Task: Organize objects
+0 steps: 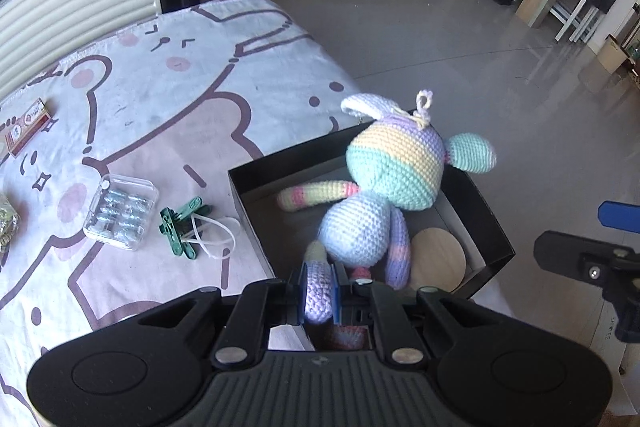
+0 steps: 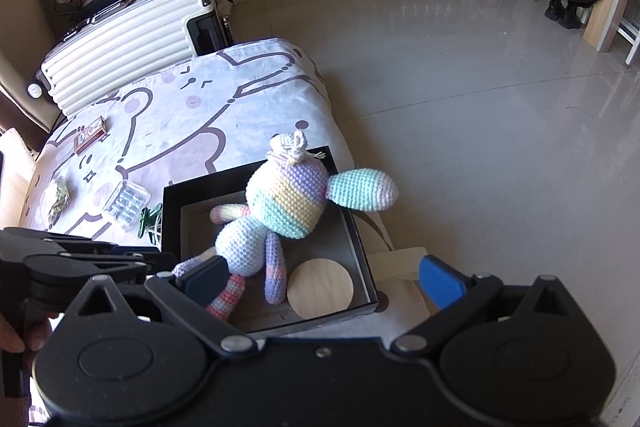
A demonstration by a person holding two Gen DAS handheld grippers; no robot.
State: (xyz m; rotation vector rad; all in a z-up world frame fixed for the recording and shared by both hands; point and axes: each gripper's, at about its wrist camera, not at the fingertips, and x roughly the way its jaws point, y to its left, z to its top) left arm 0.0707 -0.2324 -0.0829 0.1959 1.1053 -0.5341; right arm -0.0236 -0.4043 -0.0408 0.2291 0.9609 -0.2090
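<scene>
The left gripper (image 1: 319, 297) is shut on the pastel crocheted bunny's (image 1: 376, 187) leg; it should be lowered into the black box (image 1: 486, 227) gently. The right gripper (image 2: 322, 277) is held wide.

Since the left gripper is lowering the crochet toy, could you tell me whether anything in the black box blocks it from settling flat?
Only the round wooden disc lies on the black box floor, beside the crochet toy, whose leg the left gripper pinches. Nothing else visible interferes.
</scene>
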